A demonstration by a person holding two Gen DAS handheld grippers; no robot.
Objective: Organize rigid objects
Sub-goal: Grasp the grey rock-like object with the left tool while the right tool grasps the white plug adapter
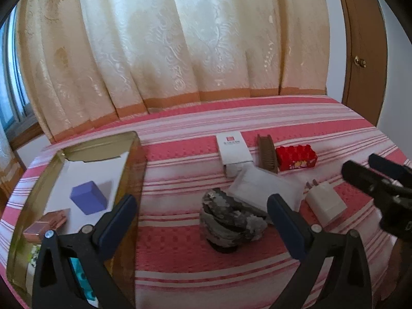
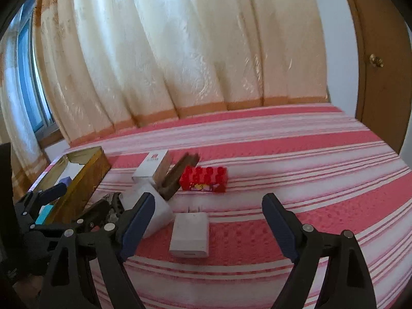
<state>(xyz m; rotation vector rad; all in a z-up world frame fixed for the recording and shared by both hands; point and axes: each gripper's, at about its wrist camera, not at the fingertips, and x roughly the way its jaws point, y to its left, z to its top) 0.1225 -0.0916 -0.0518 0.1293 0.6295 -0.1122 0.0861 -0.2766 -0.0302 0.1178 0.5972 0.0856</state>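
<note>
- My left tongs point(image 1: 202, 221) are spread wide, holding nothing; a gray rock point(image 1: 229, 219) sits between the tips.
- My right tongs point(image 2: 206, 228) are spread too, with a white charger point(image 2: 190, 234) between them.
- A gold tin point(image 1: 77, 152) at left holds a purple block point(image 1: 88, 197).
- A red brick point(image 2: 204, 179) lies mid-frame on the striped bed point(image 2: 309, 154).

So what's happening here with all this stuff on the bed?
A person is tidying small things into a gold tin, holding two grippers. A purple box already sits inside. The left gripper hangs open over a grey rock; the right gripper is open around a white charger. Neither holds anything.
</note>
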